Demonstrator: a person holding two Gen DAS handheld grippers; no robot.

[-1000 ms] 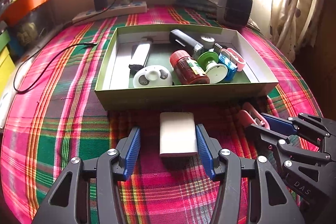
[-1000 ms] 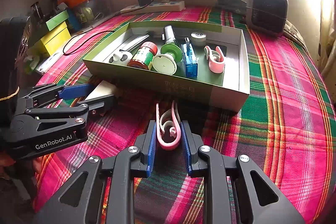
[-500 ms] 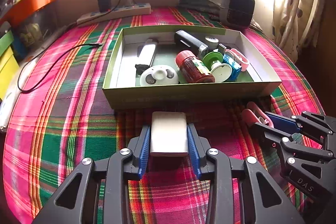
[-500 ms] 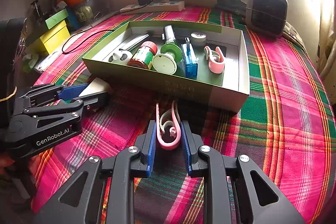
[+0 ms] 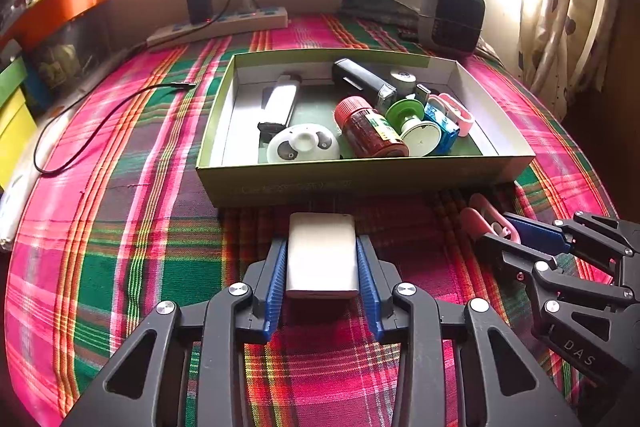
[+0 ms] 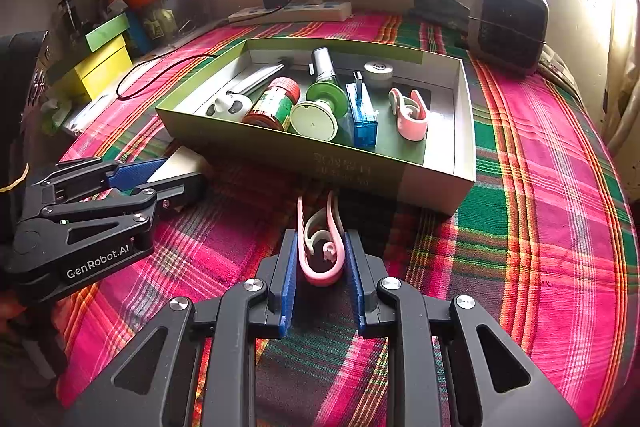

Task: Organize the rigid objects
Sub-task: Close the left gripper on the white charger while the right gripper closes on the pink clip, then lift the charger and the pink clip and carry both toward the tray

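Over on the left, the left gripper (image 5: 322, 281) has its blue fingers (image 5: 276, 279) pressed against the long sides of a flat white case (image 5: 322, 255), which sits just in front of the green box (image 5: 360, 177) on the plaid cloth (image 5: 120, 227). That case looks stiff, smooth and probably light; held on its parallel flanks it should lift cleanly, though the glossy shell could slip if tilted. To its right, the right gripper (image 6: 322, 263) pinches a pink clip (image 6: 320, 247) at its closed loop end, open prongs pointing toward the box. The clip seems thin, springy plastic, so squeezing near the bend is the safer hold.
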